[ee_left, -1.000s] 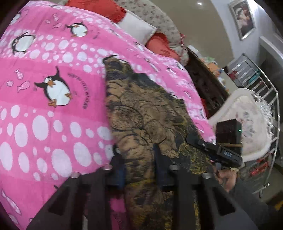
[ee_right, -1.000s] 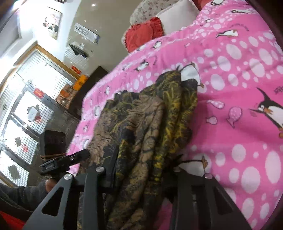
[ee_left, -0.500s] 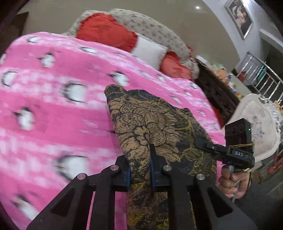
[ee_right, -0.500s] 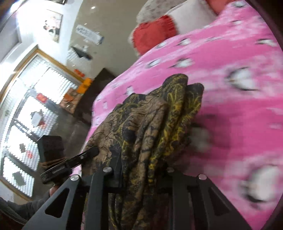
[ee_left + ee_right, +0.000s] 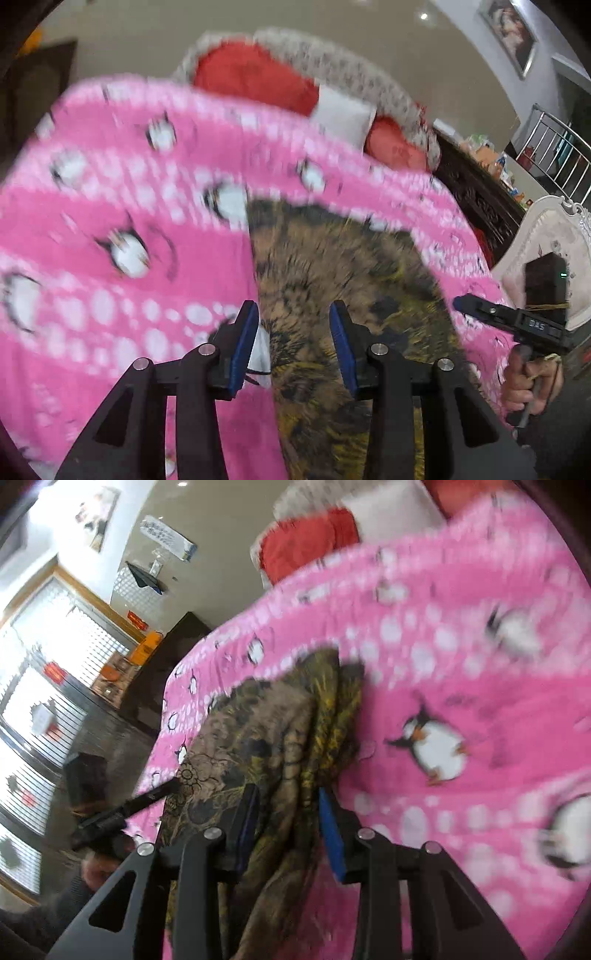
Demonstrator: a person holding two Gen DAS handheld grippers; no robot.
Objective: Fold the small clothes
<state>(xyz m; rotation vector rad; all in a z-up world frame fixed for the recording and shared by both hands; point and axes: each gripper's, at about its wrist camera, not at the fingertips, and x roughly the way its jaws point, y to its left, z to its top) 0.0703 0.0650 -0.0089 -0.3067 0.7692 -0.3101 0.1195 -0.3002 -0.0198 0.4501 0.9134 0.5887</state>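
1. A moment ago the left tool [image 5: 293, 347] was shut tight on the near edge of the brown and gold cloth [image 5: 332, 280]. Now its jaws are opening, and the blue pads stand on each side of the cloth without pressing it.
2. The right tool [image 5: 288, 825] held a thick bunch of the same cloth a moment ago. Its jaws are opening too, but folds of the cloth still fill the gap and touch both pads, so it looks like it still grips the cloth.
3. I think this means one fold is done and the left side is being let go.
4. The cloth lies on the pink penguin blanket [image 5: 110, 229] that covers the bed. The cloth looks folded into a long shape, with its far end pointing at the pillows.
5. Beyond the cloth, at the head of the bed, are a red pillow [image 5: 255, 74] and a white pillow [image 5: 341, 118].
6. To the right of the cloth, past the bed edge, stands a white chair [image 5: 546, 236]. A picture [image 5: 511, 31] hangs on the wall above it.
7. Both views are blurry.
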